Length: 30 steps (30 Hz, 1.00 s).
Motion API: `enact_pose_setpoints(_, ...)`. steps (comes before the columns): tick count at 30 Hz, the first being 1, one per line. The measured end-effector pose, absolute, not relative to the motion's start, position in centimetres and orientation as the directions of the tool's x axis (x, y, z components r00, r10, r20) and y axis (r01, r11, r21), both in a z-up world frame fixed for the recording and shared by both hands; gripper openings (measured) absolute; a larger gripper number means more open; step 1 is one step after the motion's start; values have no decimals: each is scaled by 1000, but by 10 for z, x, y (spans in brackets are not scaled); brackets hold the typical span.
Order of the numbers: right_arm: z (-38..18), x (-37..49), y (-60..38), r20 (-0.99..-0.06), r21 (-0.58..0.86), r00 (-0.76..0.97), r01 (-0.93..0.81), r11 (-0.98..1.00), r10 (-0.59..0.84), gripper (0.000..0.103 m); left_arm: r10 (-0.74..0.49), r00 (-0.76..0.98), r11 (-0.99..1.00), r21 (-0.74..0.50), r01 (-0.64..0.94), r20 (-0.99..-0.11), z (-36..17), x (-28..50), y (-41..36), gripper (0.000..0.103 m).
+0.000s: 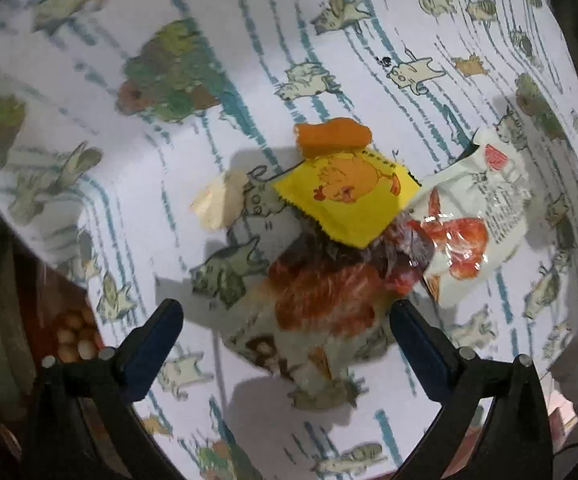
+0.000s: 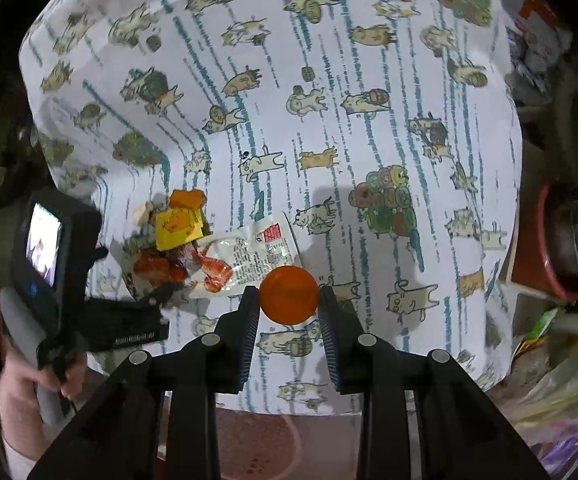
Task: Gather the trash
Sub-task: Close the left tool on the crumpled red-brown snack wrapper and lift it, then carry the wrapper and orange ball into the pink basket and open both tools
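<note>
Right gripper (image 2: 289,298) clasps an orange ball (image 2: 289,295); left gripper (image 1: 285,320) gapes over the trash heap — white printed wrapper (image 1: 485,204) at 3 o'clock, yellow chick packet (image 1: 349,200) central, orange scrap (image 1: 333,136) at 12 — on the cat-print tablecloth (image 1: 209,40).

A cat-print tablecloth (image 2: 369,120) lies beside a red bowl (image 2: 537,256).

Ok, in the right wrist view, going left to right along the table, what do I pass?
Left gripper with its camera → yellow packet on the trash pile → white wrapper → orange ball clamped in the right gripper → red bowl past the table's right edge.
</note>
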State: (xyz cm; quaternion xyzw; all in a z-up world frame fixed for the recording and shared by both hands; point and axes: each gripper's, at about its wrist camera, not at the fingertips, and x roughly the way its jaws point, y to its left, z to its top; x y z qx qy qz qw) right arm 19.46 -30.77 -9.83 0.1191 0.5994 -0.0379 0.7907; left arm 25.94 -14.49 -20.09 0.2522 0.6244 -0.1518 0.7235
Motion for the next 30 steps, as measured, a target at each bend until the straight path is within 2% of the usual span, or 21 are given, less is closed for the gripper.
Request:
enact_pose_setpoints(4,-101,192,-315,-961,121,269,198,973,65,32,49,129,844,110,525,-990,-209,280,-152,103)
enact_pose_setpoints(7,-103,191,-322,-964,108,262,211,971,50,32,-32,62,913,-4,407,-998,-215,304,-143,103)
enact_pose_setpoints(9,-104,191,-326,-965,90,260,219,972,31,32,-23,81,928,8,372,-996,-213,311,-139,100)
enact_pose_setpoints(11,-104,191,-327,-966,94,258,224,970,34,32,-31,95,921,8,388,-995,-204,307,-138,81)
enact_pose_setpoints(12,-104,192,-327,-966,99,257,225,969,39,32,-32,101,920,11,392,-994,-198,308,-139,65)
enact_pose_setpoints(14,-103,194,-325,-965,99,258,227,969,38,32,-15,99,935,22,354,-995,-182,306,-130,61)
enact_pose_setpoints(20,-105,196,-305,-966,75,256,196,978,23,32,-37,149,944,14,330,-988,-140,284,-115,59)
enact_pose_setpoints(26,-104,192,-275,-962,54,272,143,988,13,32,-118,195,969,-70,235,-974,-91,254,-75,59)
enact_pose_setpoints(30,-105,187,-247,-955,11,295,81,997,-13,32,-163,256,966,-101,236,-953,-86,213,-48,59)
